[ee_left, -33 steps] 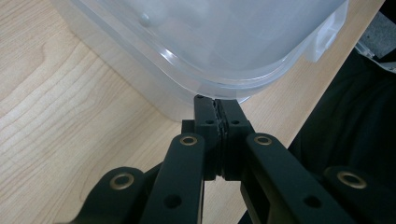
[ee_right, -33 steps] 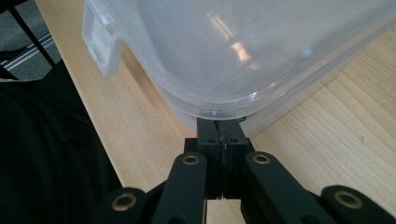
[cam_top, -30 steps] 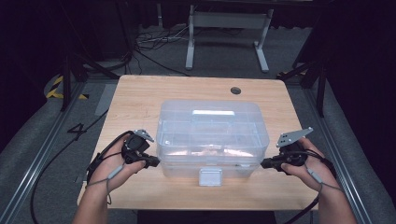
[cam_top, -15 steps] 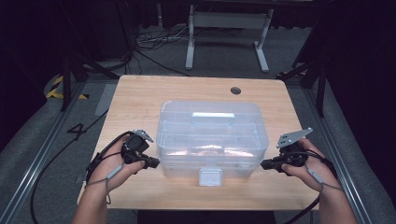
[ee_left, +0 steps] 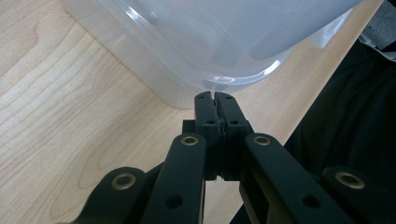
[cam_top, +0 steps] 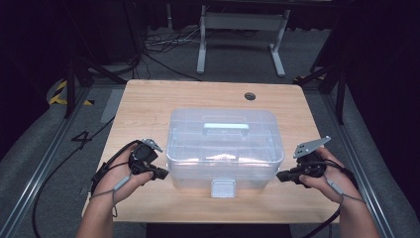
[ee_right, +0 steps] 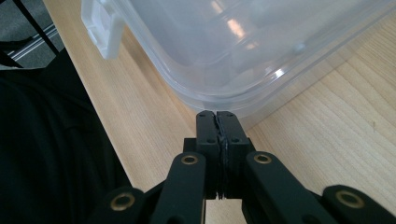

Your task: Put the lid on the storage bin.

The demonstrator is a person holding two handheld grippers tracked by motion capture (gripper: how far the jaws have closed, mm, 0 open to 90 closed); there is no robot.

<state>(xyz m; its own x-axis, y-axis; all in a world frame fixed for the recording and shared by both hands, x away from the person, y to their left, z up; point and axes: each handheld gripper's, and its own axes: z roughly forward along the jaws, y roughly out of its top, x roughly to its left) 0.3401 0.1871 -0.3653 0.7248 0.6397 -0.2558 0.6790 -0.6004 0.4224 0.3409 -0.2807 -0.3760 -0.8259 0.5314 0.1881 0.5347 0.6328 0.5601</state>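
A clear plastic storage box (cam_top: 223, 146) with a pale handle (cam_top: 226, 128) on its lid and a white front latch (cam_top: 223, 188) stands in the middle of the wooden table (cam_top: 148, 99). My left gripper (cam_top: 164, 174) is shut with nothing held, its tips at the box's near-left corner (ee_left: 219, 84). My right gripper (cam_top: 280, 175) is shut too, its tips at the near-right corner (ee_right: 219, 100). In each gripper view the black jaws (ee_left: 215, 100) (ee_right: 216, 116) are pressed together, right under the lid's rim. Whether the tips touch the box I cannot tell.
A round cable hole (cam_top: 250, 96) sits near the table's far right. Cables (cam_top: 59, 168) trail off the left side onto the grey floor. A metal stand (cam_top: 242, 29) rises behind the table. The latch (ee_right: 102, 28) juts over the front edge side.
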